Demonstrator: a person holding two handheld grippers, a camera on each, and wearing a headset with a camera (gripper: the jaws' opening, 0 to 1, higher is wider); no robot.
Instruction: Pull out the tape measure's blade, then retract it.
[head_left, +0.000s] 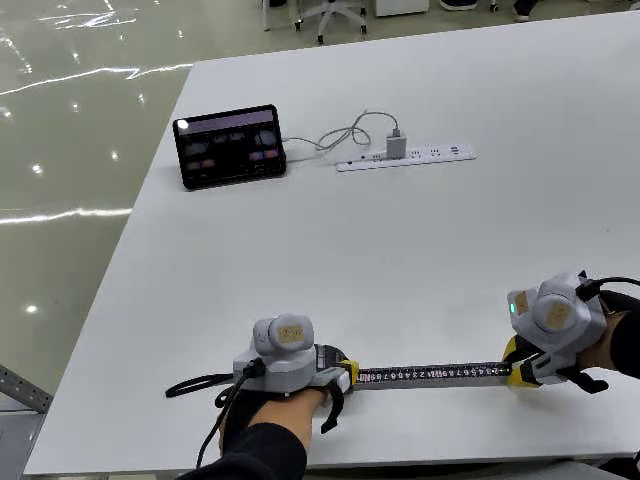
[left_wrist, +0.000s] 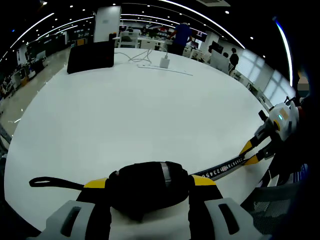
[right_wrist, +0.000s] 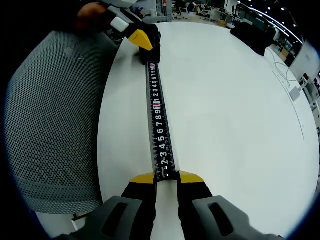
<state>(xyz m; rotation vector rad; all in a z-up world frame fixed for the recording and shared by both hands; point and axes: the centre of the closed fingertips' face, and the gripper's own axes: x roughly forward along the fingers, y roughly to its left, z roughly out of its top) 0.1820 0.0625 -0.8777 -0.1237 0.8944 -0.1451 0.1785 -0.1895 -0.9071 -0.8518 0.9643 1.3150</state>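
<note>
Tension matters: at the table's (head_left: 400, 250) near edge the left gripper (head_left: 332, 380) clamps the tape measure case (left_wrist: 150, 187), and the right gripper (right_wrist: 166, 179) pinches the tip of the blade (head_left: 430, 375), stretched flat between them. Feed it in slowly and straight. Tablet (head_left: 229, 146) and power strip (head_left: 405, 157) lie well beyond.

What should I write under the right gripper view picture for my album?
The right tool pinches the end of the tape measure's blade, pulled out long across the white table.
</note>
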